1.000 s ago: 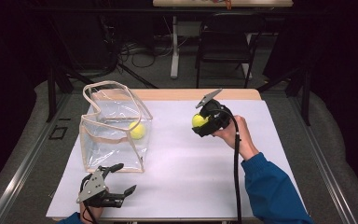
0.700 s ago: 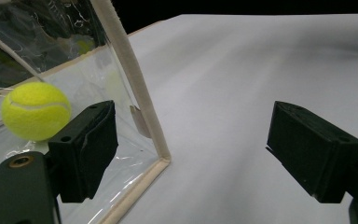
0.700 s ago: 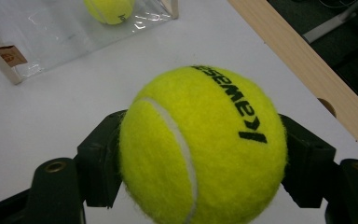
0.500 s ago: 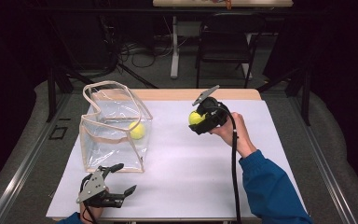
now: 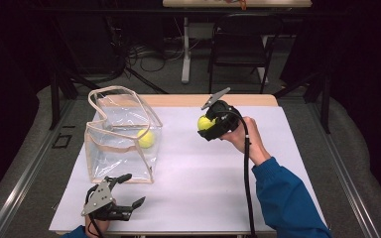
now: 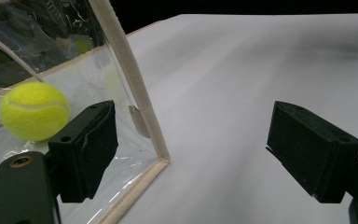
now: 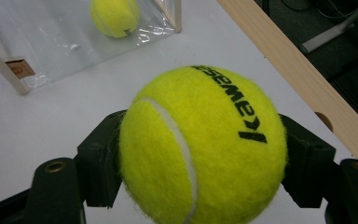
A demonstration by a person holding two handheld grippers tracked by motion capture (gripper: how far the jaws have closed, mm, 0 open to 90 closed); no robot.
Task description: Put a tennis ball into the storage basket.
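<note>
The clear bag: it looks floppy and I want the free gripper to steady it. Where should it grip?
Probably the beige-trimmed corner edge of the clear bag, approached from the left gripper, whose open jaws face it; the stiffer trim stands upright, unlike the limp plastic.

Bright yellow-green tennis ball (image 7: 200, 149) with a white curved seam and black lettering, pinched between matt black jaws of the right gripper (image 5: 209, 124). Second yellow-green ball (image 5: 146, 138) seen through a clear plastic bag (image 5: 110, 153) trimmed in pale beige edging. White table cover (image 5: 208, 173), light wood edge (image 7: 303, 79) along the far side. Left gripper (image 5: 121, 196) black, grey plate on top. Blue sleeve (image 5: 285, 198), black cable (image 5: 248, 183) trailing. Dark grey floor (image 5: 357, 168) around.
</note>
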